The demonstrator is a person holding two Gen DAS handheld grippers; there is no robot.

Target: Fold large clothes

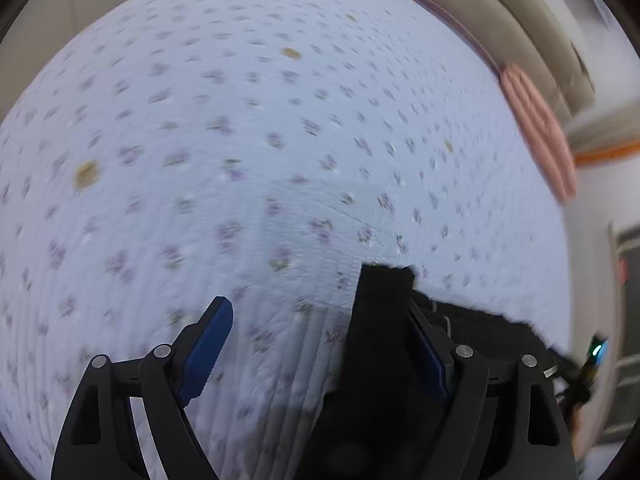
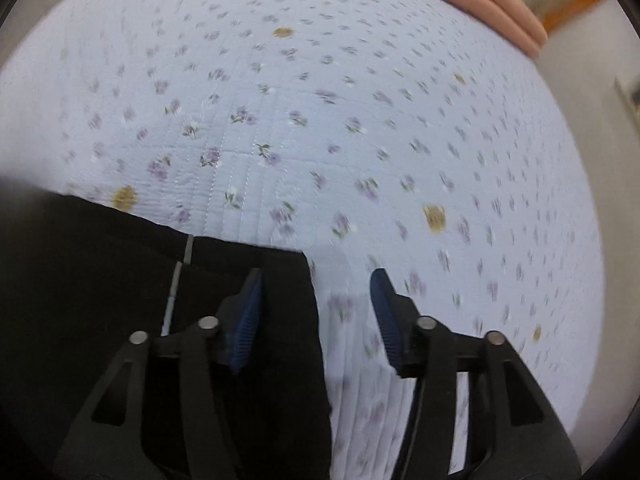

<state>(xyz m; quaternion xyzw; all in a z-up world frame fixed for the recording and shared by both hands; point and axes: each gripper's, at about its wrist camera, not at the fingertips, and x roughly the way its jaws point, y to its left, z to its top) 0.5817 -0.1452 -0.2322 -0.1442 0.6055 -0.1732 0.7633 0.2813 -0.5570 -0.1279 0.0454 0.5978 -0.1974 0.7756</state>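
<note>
Two grippers point steeply down at our quilted bedspread (image 2: 360,120), pale lilac cotton stitched in fine ridges and sprinkled with small purple sprigs and a few mustard blooms. Our black garment (image 2: 100,280), matte and smooth with a thin white drawcord, lies flat on it. Our left gripper (image 1: 320,360) has its ribbed blue fingers (image 1: 206,354) spread wide, the garment's corner lying loose just inside the right-hand one. Our right gripper (image 2: 316,320) stands half open astride the garment's straight edge, pads clear. A folded pink ribbed cloth (image 1: 536,132) sits at the bed's far edge.
</note>
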